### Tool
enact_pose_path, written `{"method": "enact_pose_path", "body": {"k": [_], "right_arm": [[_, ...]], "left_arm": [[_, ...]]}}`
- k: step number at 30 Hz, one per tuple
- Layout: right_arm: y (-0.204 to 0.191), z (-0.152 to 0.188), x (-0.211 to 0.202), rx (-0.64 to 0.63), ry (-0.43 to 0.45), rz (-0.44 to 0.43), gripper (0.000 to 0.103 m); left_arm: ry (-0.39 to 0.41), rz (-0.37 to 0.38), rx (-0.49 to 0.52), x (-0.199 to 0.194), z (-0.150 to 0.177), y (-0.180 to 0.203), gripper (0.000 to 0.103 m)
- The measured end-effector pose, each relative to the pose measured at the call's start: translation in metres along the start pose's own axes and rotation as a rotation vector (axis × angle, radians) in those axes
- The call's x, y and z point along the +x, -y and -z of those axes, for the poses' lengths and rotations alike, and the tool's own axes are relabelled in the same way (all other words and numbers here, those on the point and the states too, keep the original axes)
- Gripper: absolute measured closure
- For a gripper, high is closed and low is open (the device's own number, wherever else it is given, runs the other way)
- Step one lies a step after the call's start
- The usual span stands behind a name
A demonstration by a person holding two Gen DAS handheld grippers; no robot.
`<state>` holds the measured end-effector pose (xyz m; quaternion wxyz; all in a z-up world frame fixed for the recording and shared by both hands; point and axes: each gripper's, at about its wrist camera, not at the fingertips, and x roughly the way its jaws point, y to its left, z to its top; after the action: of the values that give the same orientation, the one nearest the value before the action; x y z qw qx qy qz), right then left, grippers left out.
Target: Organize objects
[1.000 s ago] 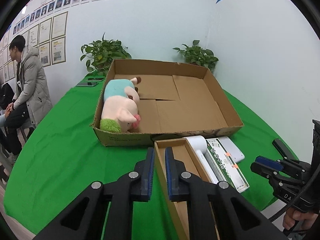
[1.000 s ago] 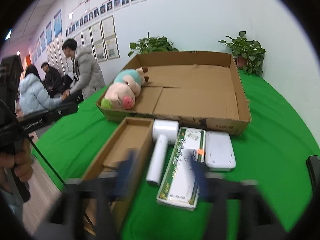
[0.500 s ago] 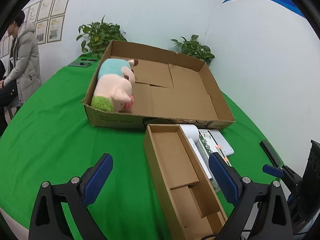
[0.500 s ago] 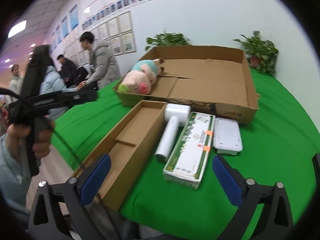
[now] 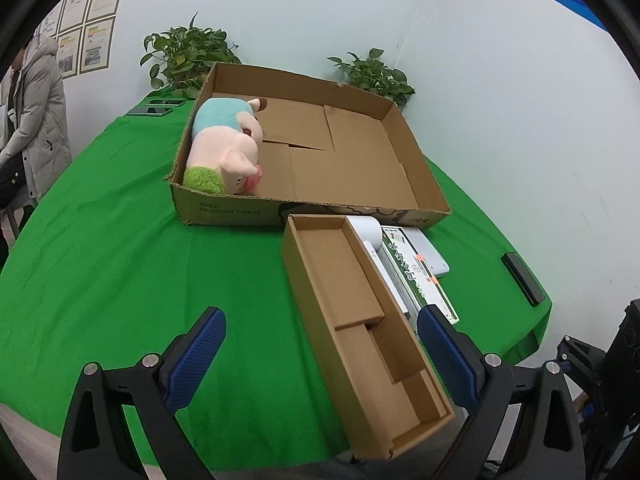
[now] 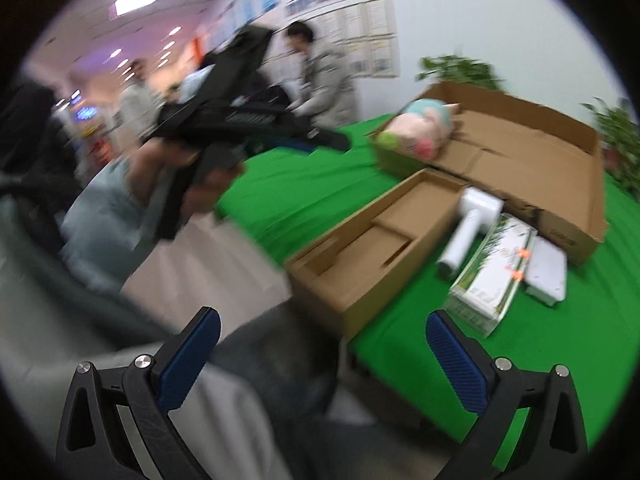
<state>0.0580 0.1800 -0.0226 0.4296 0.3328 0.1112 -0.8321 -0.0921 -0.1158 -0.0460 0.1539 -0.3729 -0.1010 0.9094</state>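
A pig plush toy (image 5: pixel 224 152) lies in the left of a large cardboard box (image 5: pixel 416 168) on the green table. In front of it stand a long narrow cardboard tray (image 5: pixel 360 300), a white handheld device (image 5: pixel 366 232), a green-and-white carton (image 5: pixel 416 276) and a flat white box (image 5: pixel 430 252). My left gripper (image 5: pixel 320 344) is open above the tray's near end, empty. My right gripper (image 6: pixel 324 344) is open and empty off the table's near edge; the tray (image 6: pixel 372 240), device (image 6: pixel 468 224), carton (image 6: pixel 496 276) and plush (image 6: pixel 420 132) show in its blurred view.
Two potted plants (image 5: pixel 188 56) stand behind the big box. Phones (image 5: pixel 154 110) lie at the far left and a dark phone (image 5: pixel 522 278) at the right edge. People (image 6: pixel 320 76) stand to the left; the other hand-held gripper (image 6: pixel 240 120) crosses the right wrist view.
Both grippers went from nearly shut or blurred to wide open. The left one rose and now looks down on the tray. The right one pulled back and swung left off the table.
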Motion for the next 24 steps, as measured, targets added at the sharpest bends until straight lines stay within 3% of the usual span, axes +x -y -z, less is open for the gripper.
{"method": "enact_pose_path", "body": {"k": [3, 6, 8, 12, 15, 19, 24], "right_arm": [[-0.013, 0.005, -0.010, -0.061, -0.009, -0.055, 0.001], [-0.008, 0.000, -0.003, -0.033, 0.043, -0.040, 0.001], [0.001, -0.005, 0.011, 0.007, 0.052, 0.021, 0.001], [0.019, -0.009, 0.043, 0.098, 0.039, 0.228, 0.001], [0.030, -0.010, 0.055, 0.183, 0.049, 0.238, 0.001], [0.031, -0.016, 0.064, 0.204, 0.066, 0.258, 0.001], [0.031, -0.022, 0.076, 0.209, 0.052, 0.315, 0.001]], "left_arm": [[-0.007, 0.006, -0.011, -0.001, 0.005, 0.001, 0.006], [-0.038, 0.011, -0.018, 0.012, 0.013, 0.006, 0.006], [-0.065, 0.026, -0.028, 0.021, 0.020, 0.009, 0.006], [-0.109, 0.052, -0.048, 0.038, 0.030, 0.012, 0.007], [-0.130, 0.052, -0.052, 0.049, 0.035, 0.012, 0.008], [-0.152, 0.077, -0.086, 0.063, 0.038, 0.009, 0.015], [-0.179, 0.081, -0.081, 0.076, 0.044, 0.008, 0.035]]}}
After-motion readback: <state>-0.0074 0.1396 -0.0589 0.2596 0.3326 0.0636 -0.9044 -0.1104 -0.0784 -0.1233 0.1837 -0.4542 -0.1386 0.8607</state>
